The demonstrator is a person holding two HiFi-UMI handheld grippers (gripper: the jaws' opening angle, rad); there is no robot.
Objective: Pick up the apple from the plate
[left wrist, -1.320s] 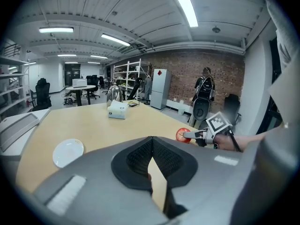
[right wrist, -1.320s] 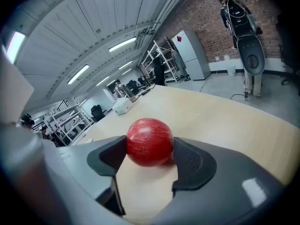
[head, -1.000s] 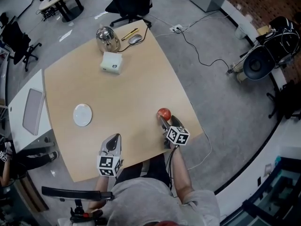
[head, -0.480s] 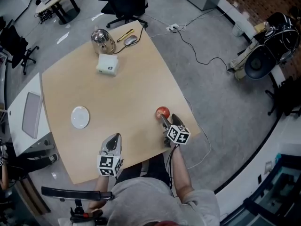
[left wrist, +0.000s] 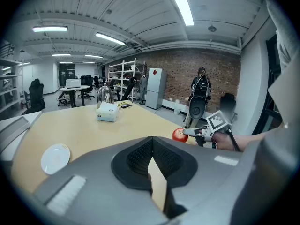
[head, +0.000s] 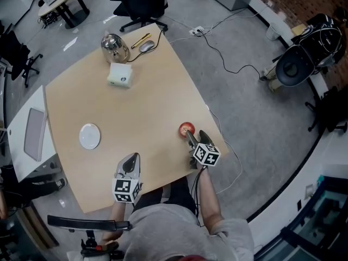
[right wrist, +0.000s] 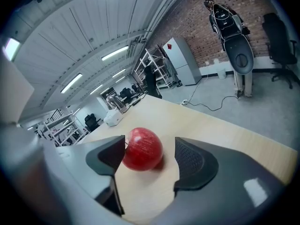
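A red apple (head: 186, 128) rests on the tan table (head: 141, 107) near its right edge, away from the empty white plate (head: 89, 136). My right gripper (head: 190, 138) is open just behind the apple. In the right gripper view the apple (right wrist: 142, 149) sits between the jaw tips, against the left jaw, with a gap to the right one. My left gripper (head: 130, 164) hovers over the table's near edge, shut and holding nothing. The left gripper view shows the jaws of the left gripper (left wrist: 151, 146) meeting, with the plate (left wrist: 55, 157) at left and the apple (left wrist: 179, 134) at right.
At the far end of the table stand a white tissue box (head: 120, 75), a shiny kettle (head: 112, 46), a mouse (head: 147, 46) and a yellow pen (head: 140, 38). A white side desk (head: 33, 132) adjoins the table on the left. Cables (head: 228, 64) cross the floor at right.
The head view has drifted slightly. Both grippers and the apple keep the same places relative to one another.
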